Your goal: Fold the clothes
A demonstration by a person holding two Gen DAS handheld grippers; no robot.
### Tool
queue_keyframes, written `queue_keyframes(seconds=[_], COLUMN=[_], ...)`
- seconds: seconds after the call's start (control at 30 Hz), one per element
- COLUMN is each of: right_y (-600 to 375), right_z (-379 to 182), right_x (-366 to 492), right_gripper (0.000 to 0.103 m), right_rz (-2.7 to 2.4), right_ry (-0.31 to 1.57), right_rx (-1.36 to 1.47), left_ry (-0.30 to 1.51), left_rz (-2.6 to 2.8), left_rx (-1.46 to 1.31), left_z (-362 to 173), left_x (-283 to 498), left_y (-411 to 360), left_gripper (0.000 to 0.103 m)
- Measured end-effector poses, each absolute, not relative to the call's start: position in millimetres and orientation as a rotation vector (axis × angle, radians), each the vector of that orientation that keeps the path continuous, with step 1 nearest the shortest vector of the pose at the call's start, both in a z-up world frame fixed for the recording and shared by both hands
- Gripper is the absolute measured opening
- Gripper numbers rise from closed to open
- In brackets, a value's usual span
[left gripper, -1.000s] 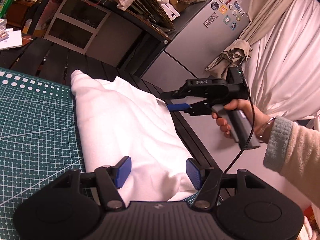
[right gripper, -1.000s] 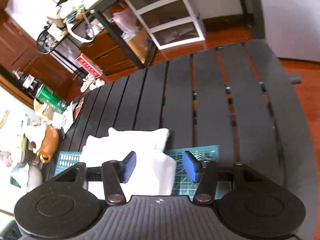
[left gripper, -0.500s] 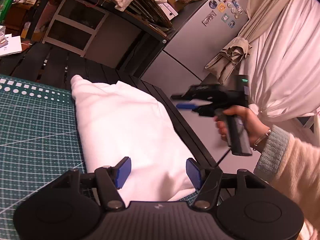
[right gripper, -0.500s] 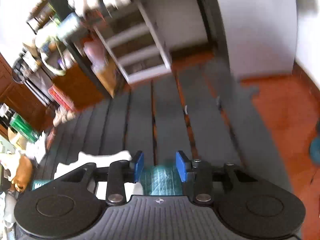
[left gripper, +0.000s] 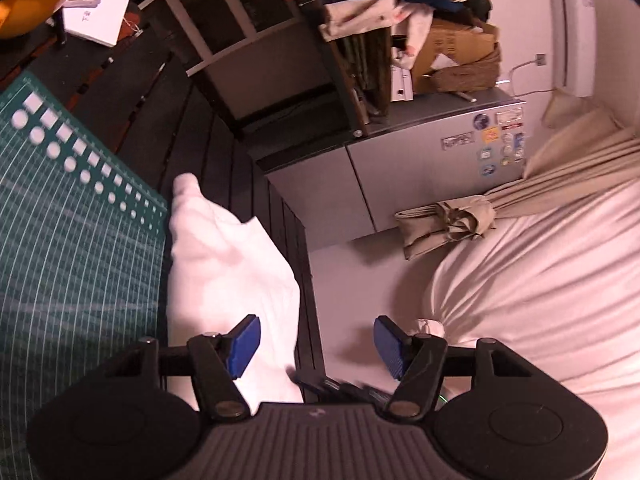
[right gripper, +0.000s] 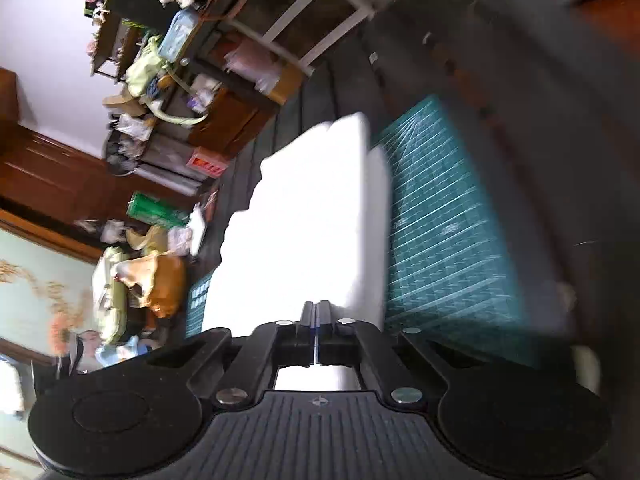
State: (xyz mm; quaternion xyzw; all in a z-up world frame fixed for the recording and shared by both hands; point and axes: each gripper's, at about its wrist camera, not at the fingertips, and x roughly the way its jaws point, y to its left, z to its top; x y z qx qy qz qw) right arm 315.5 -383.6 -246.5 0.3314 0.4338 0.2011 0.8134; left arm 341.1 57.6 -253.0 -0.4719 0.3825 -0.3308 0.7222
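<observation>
Blurring hides whether right tongs point(right gripper: 316, 336), pressed together, pinch white cloth point(right gripper: 304, 208); left tongs point(left gripper: 316, 346) spread.

Both fisheye views bend straight lines hard toward their rims, and the corners fall off into black vignette. The left wrist view is dim and warm, with a pinkish cast over the pale bedding point(left gripper: 540, 280) at right; the far shelving sits in deep shadow, and the picture is mostly sharp, though a dark shape near its bottom edge is smeared. The right wrist view is brighter and cooler, but streaked with motion blur throughout, worst at far right. There the white cloth point(right gripper: 304, 232) is blown out to a featureless glare, perhaps from light overhead, and the green cutting mat point(right gripper: 448, 220) shows smeared grid lines.
</observation>
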Motion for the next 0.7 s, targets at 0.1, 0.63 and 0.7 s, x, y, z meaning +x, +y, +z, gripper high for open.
queue_keyframes(seconds=[0.1, 0.63, 0.7], right_y=[-369, -345, -338], right_z=[-246, -292, -302], right_x=[297, 231, 231], right_gripper=[0.043, 0.043, 0.030], right_rz=[0.497, 0.368, 0.329], right_ry=[0.925, 0.867, 0.894], right_rx=[0.762, 1.060, 1.025], left_ry=[0.884, 0.968, 1.005], left_rz=[-0.803, -0.823, -0.787], left_rx=[-1.022, -0.809, -0.799], left_z=[-250, -274, -285], left_x=[356, 311, 302], left_y=[35, 1, 2], left_gripper=[0.062, 0.061, 0.052])
